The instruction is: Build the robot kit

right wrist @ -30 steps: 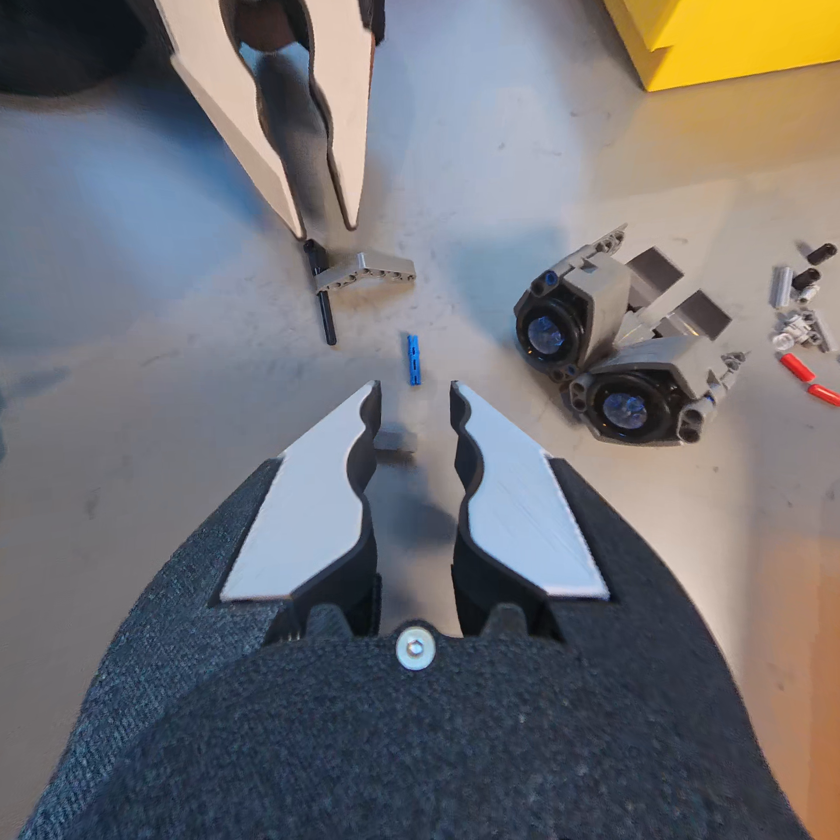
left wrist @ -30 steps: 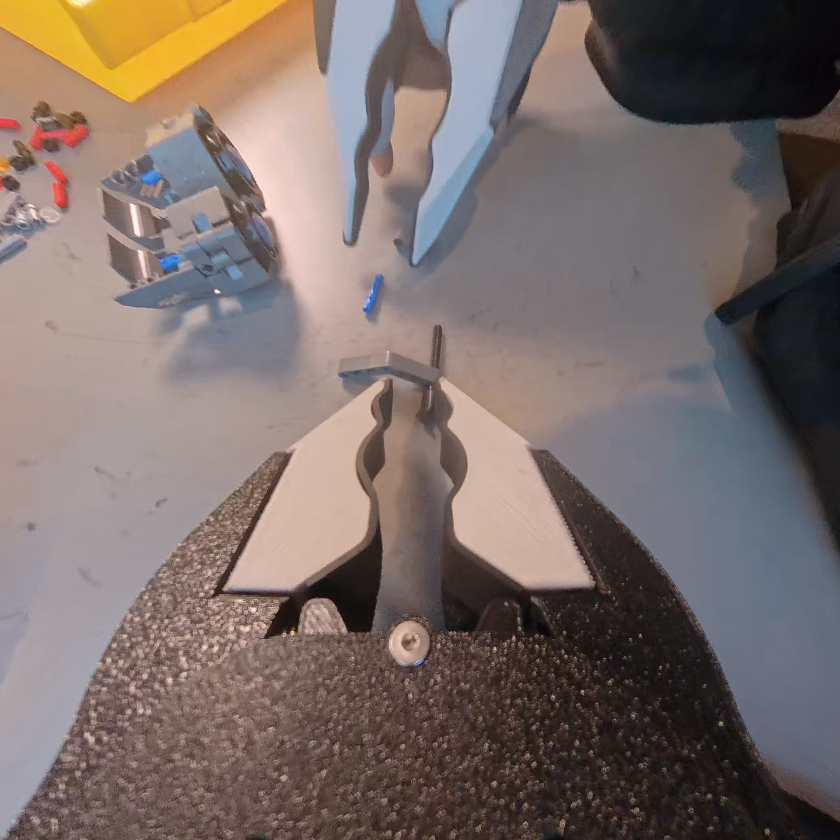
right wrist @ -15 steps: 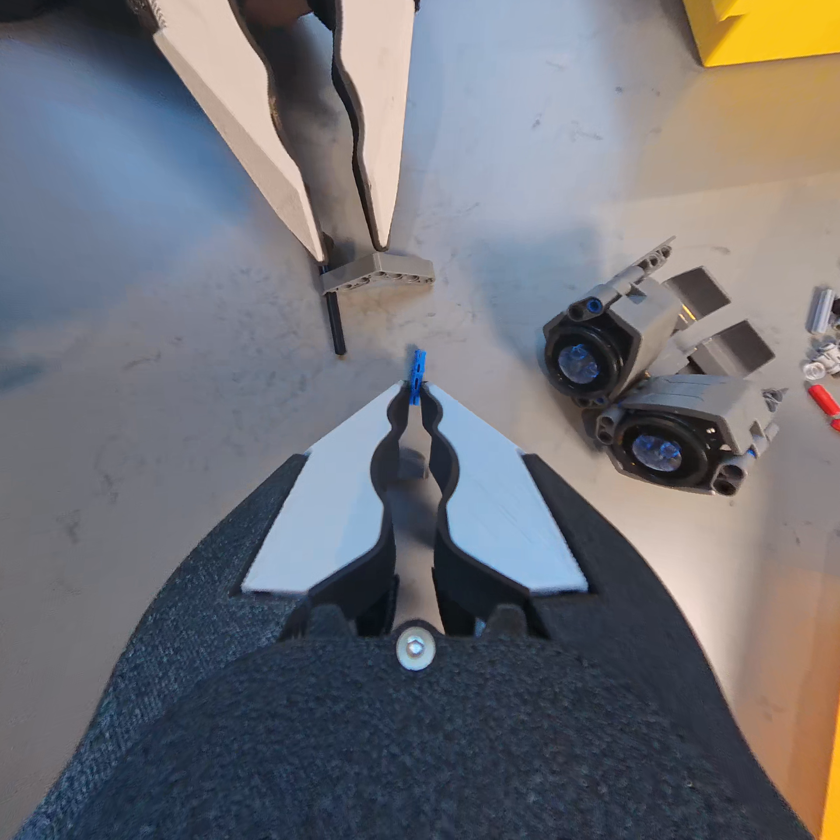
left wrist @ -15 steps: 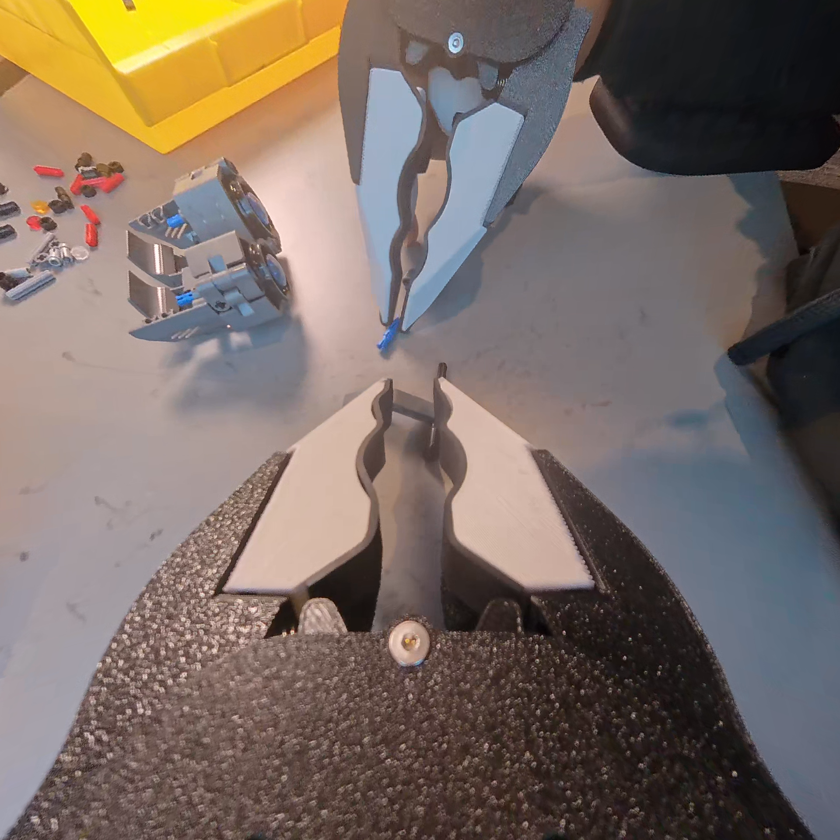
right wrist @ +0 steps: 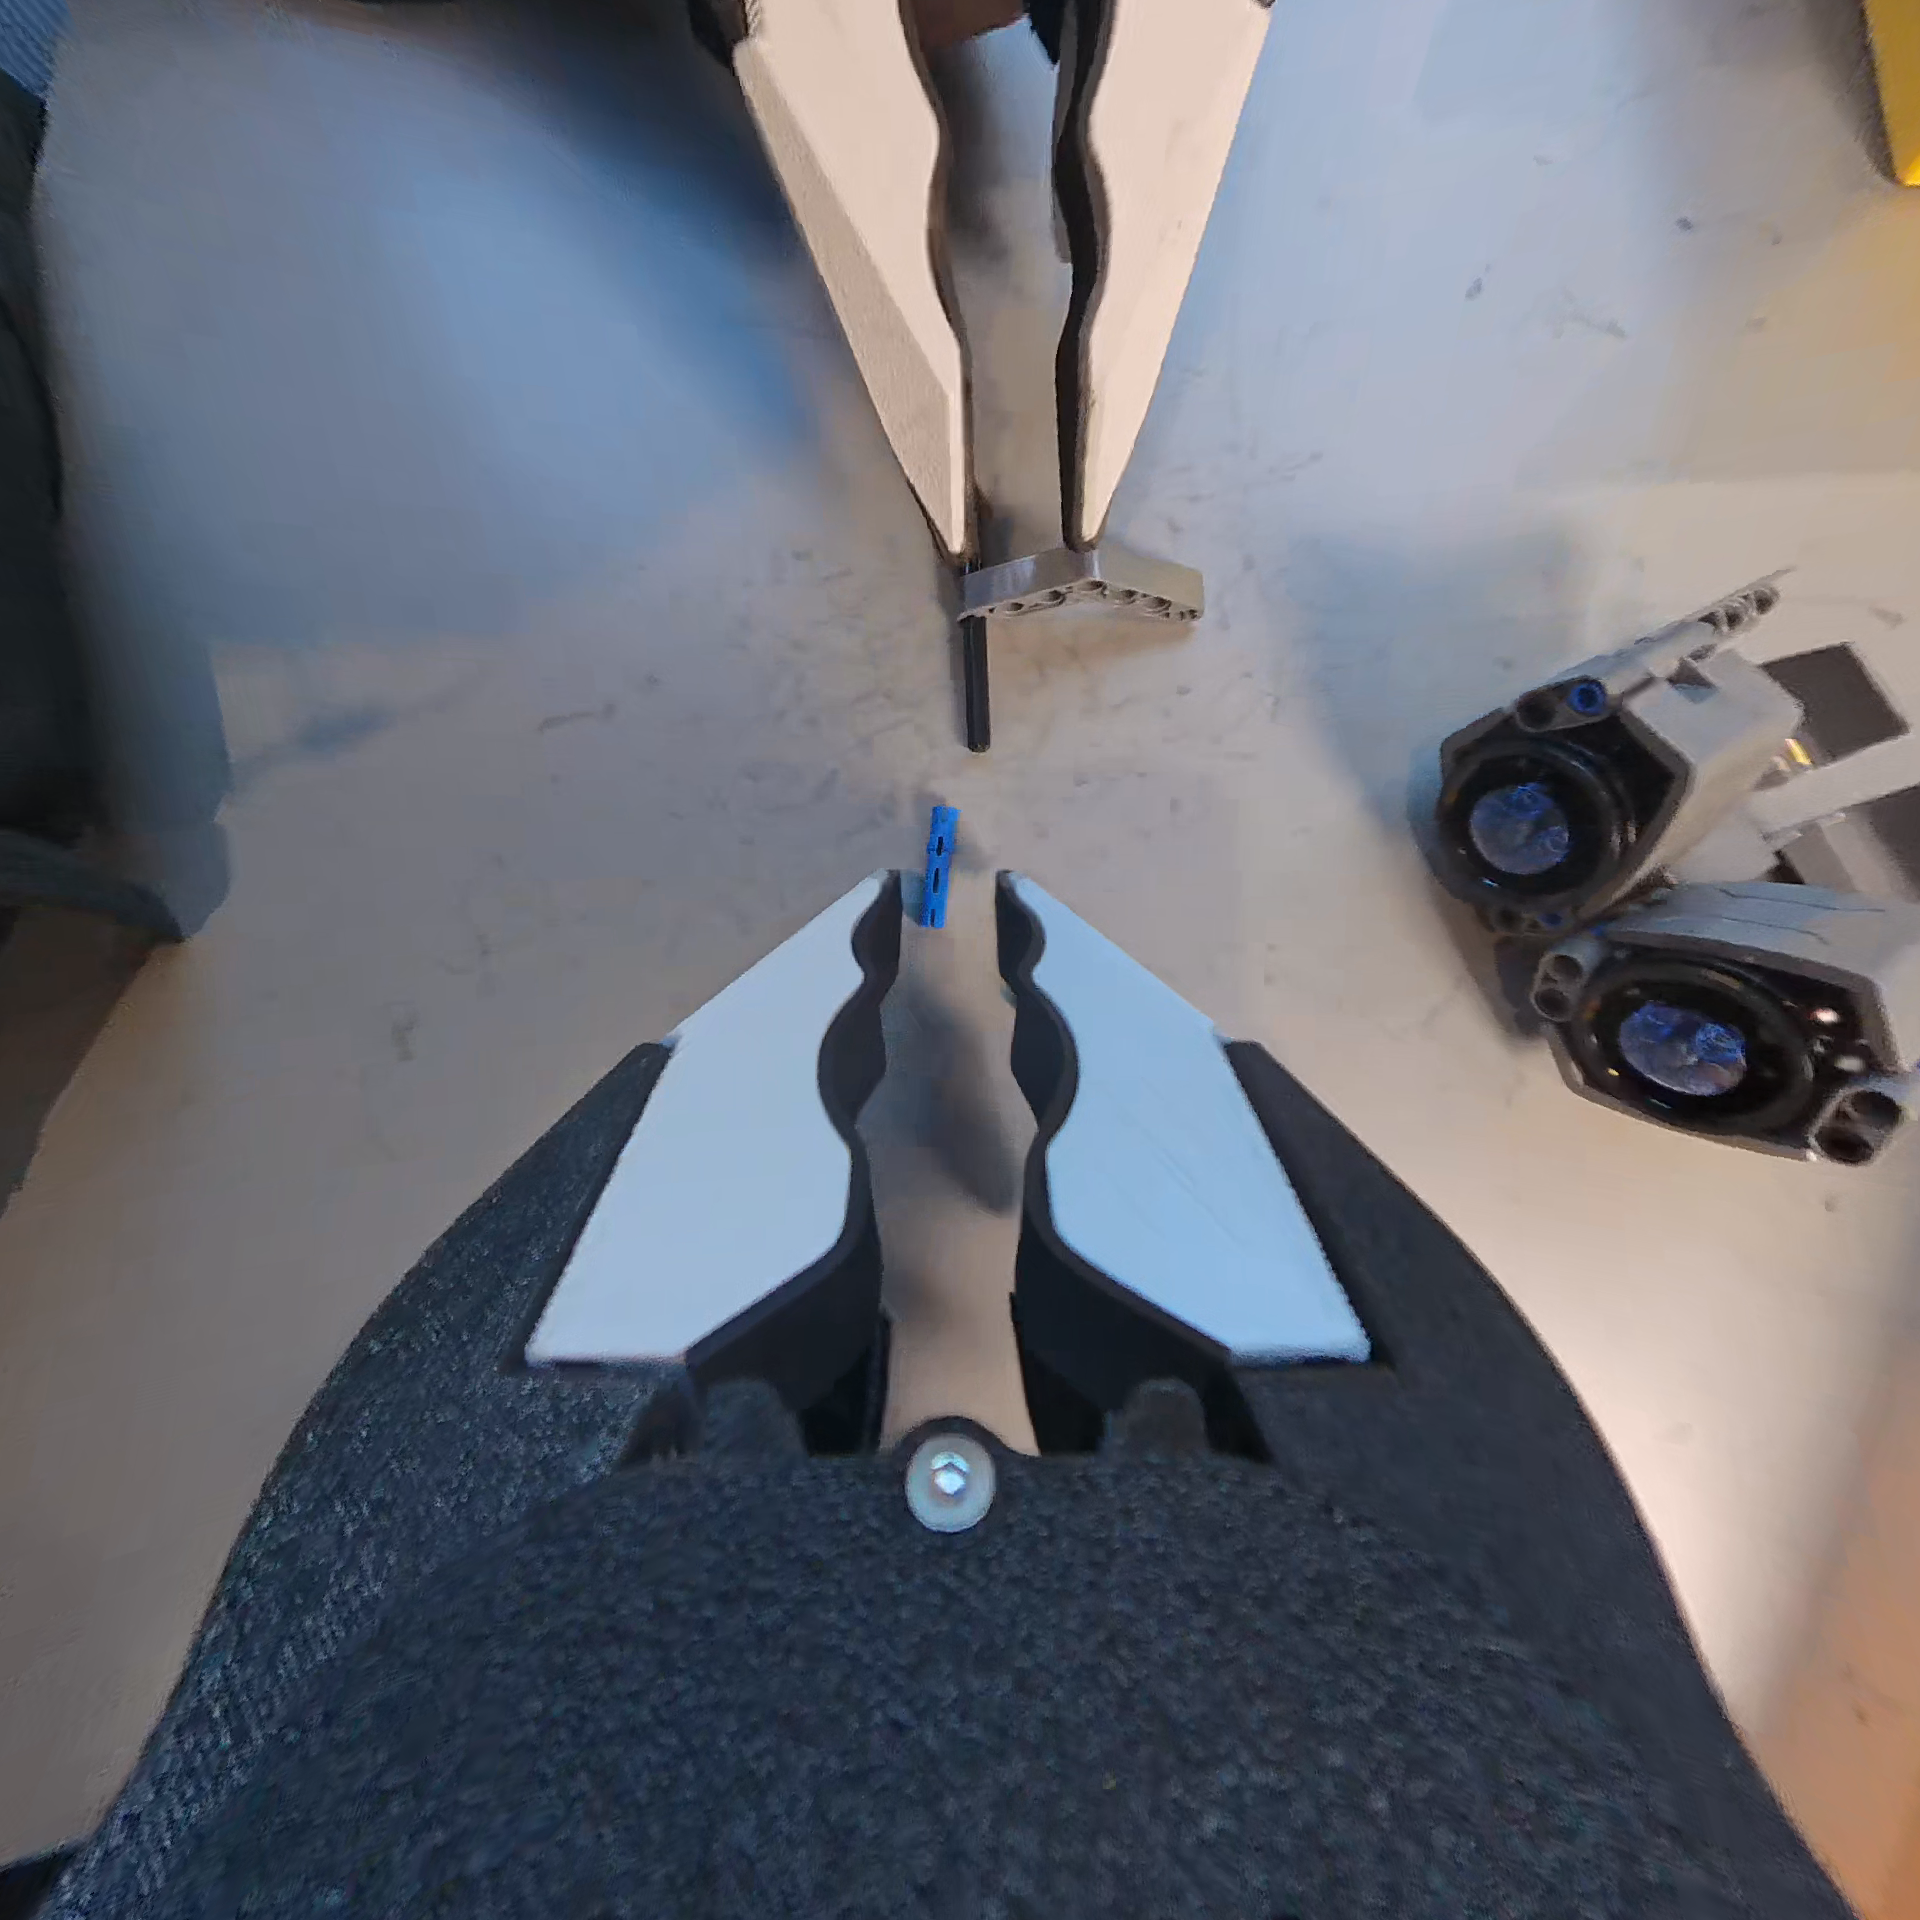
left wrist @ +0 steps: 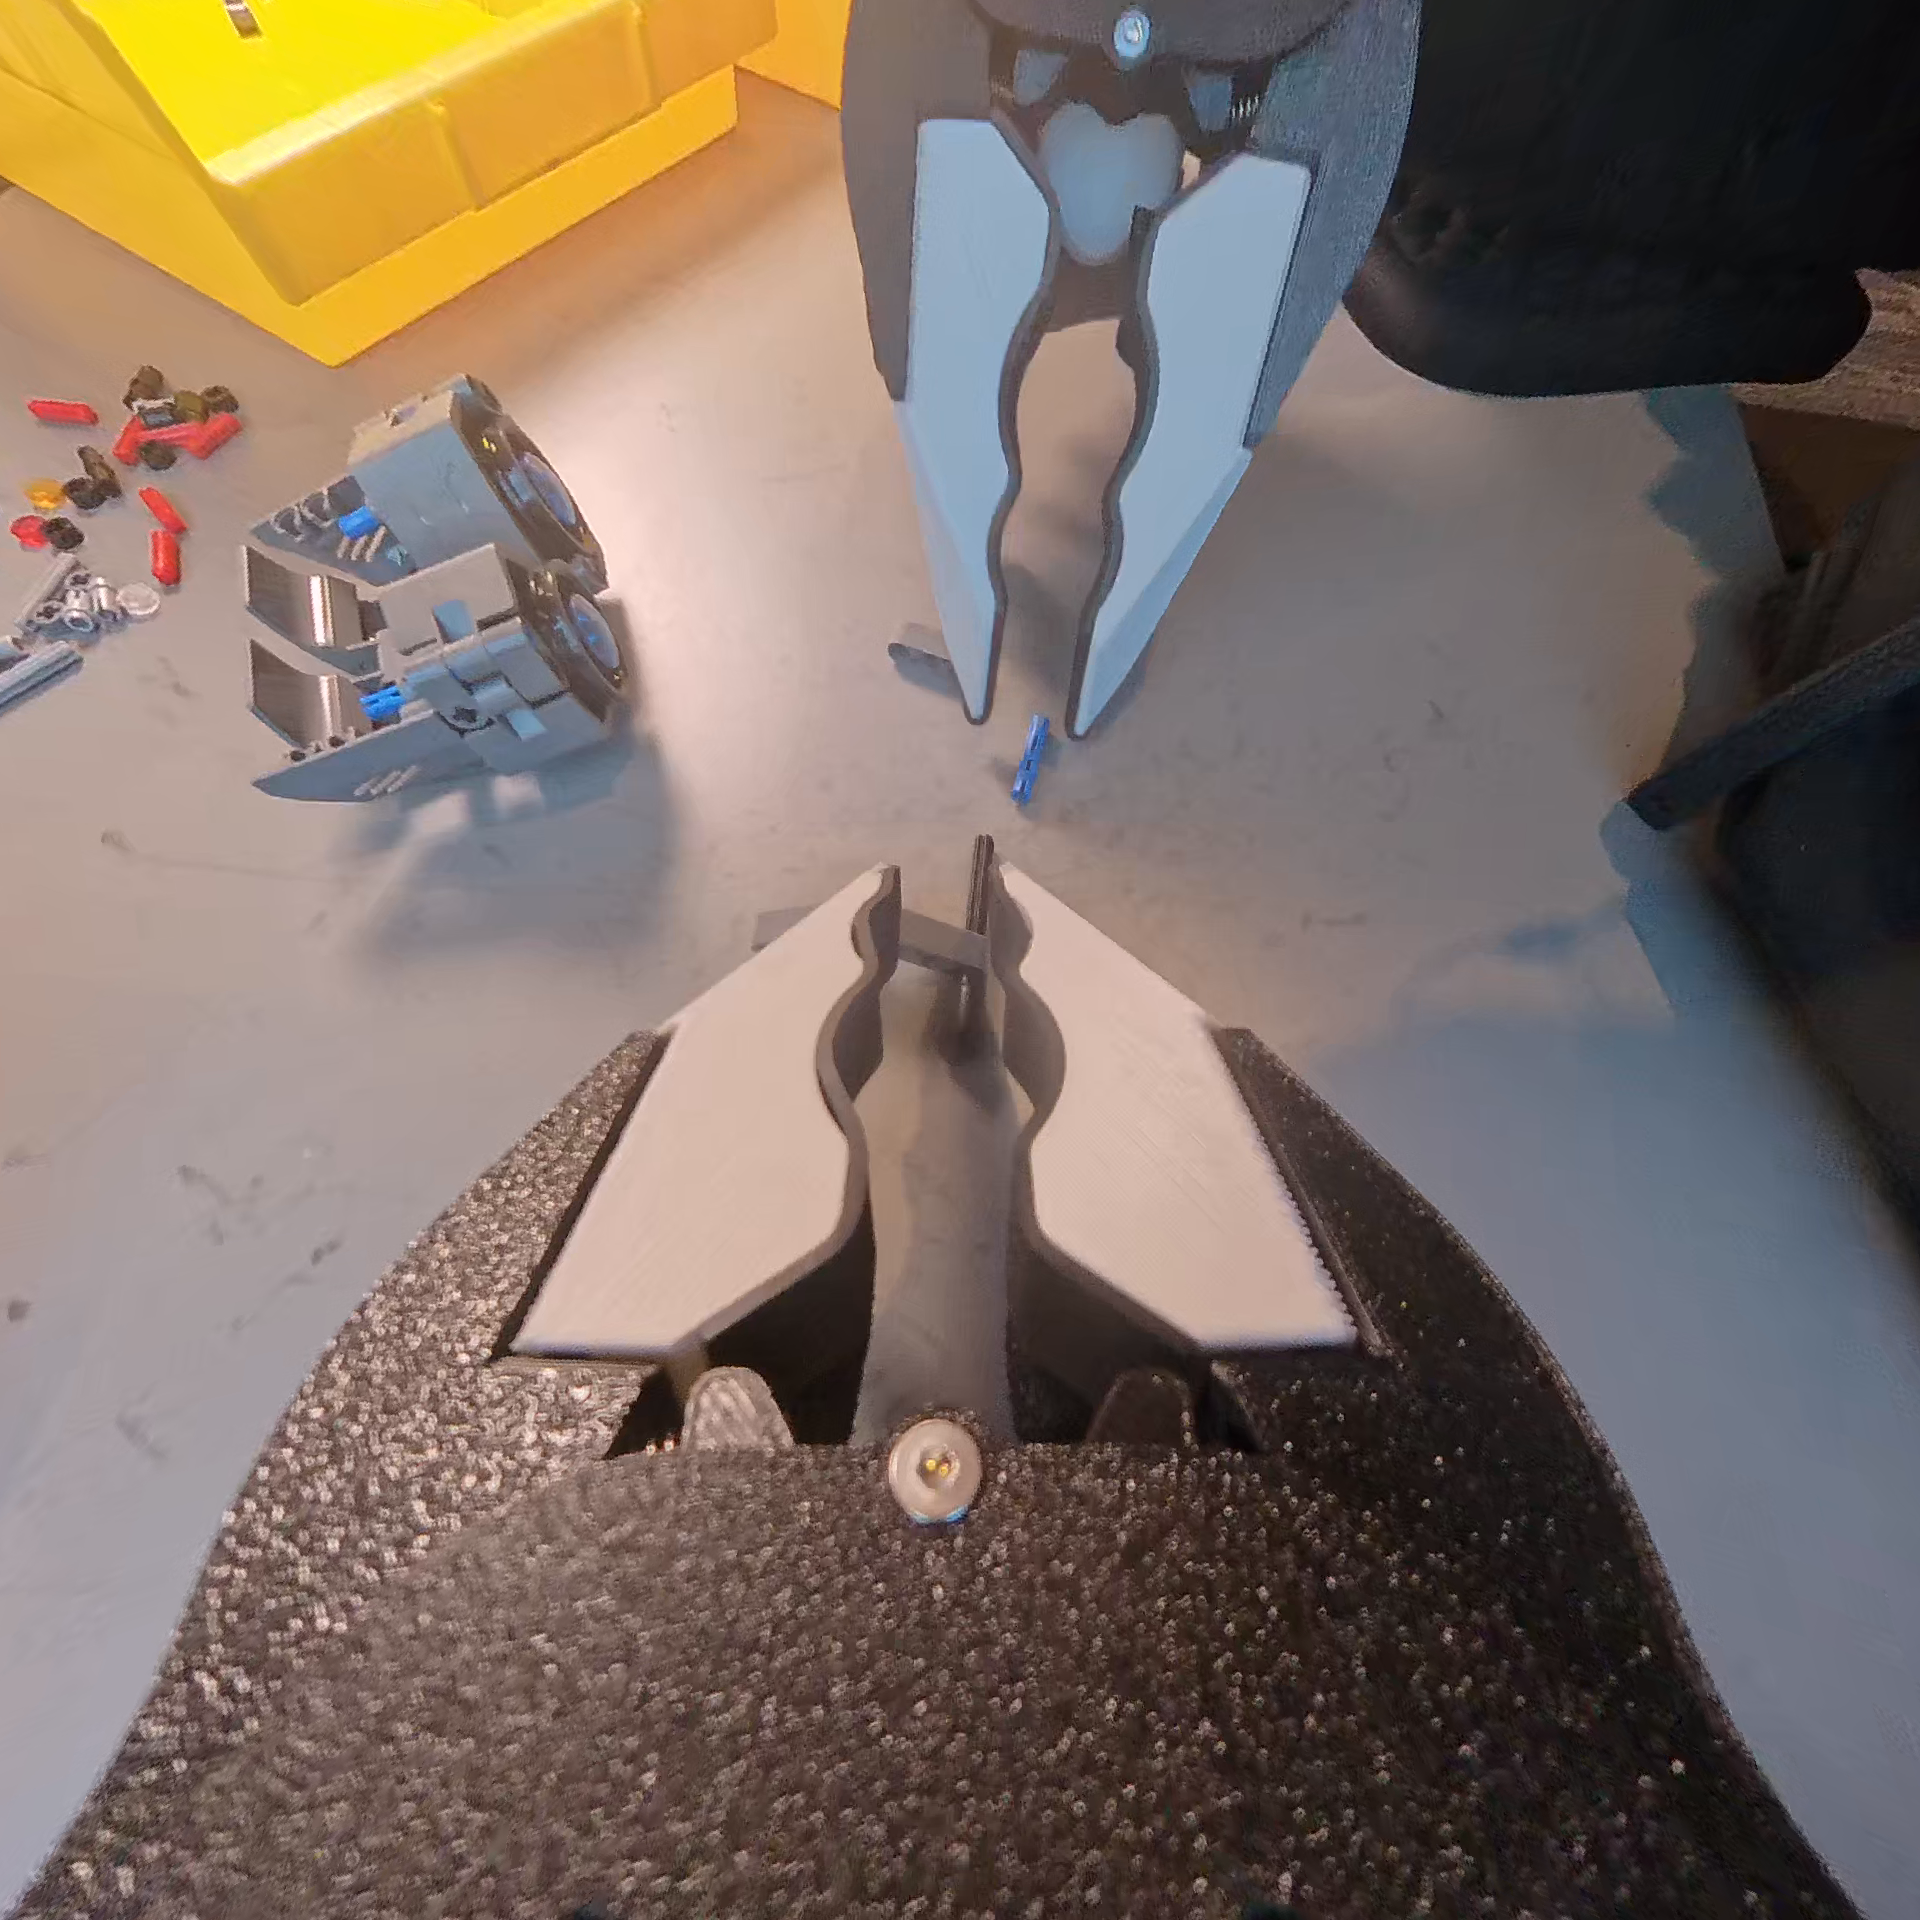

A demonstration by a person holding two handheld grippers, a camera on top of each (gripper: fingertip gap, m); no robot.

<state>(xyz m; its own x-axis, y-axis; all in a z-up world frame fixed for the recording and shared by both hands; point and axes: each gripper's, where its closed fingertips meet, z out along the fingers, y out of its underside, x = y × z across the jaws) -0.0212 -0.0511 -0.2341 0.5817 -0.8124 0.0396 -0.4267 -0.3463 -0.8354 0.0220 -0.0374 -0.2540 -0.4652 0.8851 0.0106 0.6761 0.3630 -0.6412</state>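
Out on the grey table [left wrist: 1403,987], both of my grippers faced each other tip to tip, with small building-toy parts between them.

The left gripper [left wrist: 940,883] had its fingers a narrow gap apart around a grey angled beam [right wrist: 1081,597]. A black axle [right wrist: 975,686] ran through the beam's end and stuck out toward the other gripper. Through the left wrist camera, the beam crossed the gap and one end showed beyond the finger on the left side of that picture. I could not tell whether the pads were truly pinching it or only straddling it.

The right gripper [right wrist: 945,883] had its fingers parted and pinched nothing. A blue pin [right wrist: 938,868] lay on the table just inside the tips, close to the inner face of the finger on the left side of that picture. Its far end pointed at the axle, with bare table between the two.

Off to one side sat a grey twin-engine assembly [left wrist: 436,623], well apart from both grippers. Past it lay a scatter of red and black loose pieces [left wrist: 125,457] and a yellow bin [left wrist: 364,135].
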